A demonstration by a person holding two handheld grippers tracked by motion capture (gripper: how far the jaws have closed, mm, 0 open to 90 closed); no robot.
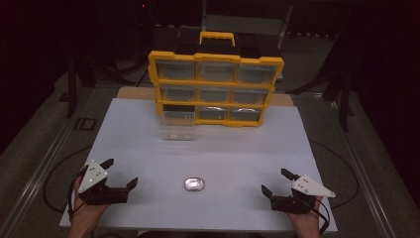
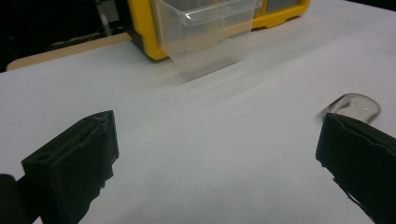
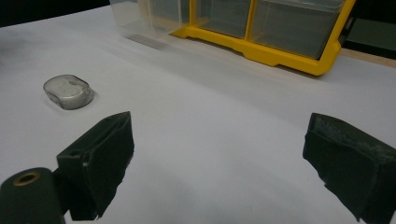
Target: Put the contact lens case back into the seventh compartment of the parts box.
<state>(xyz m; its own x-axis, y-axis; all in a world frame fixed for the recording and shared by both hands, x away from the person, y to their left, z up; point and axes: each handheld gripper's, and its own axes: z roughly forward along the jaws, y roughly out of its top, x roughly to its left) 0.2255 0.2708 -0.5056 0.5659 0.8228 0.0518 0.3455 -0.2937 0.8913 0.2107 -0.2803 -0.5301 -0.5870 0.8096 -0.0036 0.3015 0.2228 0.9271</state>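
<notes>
A yellow organizer (image 1: 216,87) with clear drawers stands upright at the far side of the white sheet. Its bottom-left clear drawer (image 1: 176,124) (image 2: 205,29) (image 3: 140,16) is pulled out toward me. A small rounded clear case (image 1: 193,184) (image 2: 357,106) (image 3: 69,92) lies on the sheet between my hands. My left gripper (image 1: 120,172) (image 2: 215,158) rests open at the near left with nothing between its jaws. My right gripper (image 1: 276,182) (image 3: 219,158) rests open at the near right, also holding nothing.
The white sheet (image 1: 233,148) covers a wooden board on a grey table. Dark stands and cables ring the table at left, right and behind the organizer. A black cable loops on the table beside each hand.
</notes>
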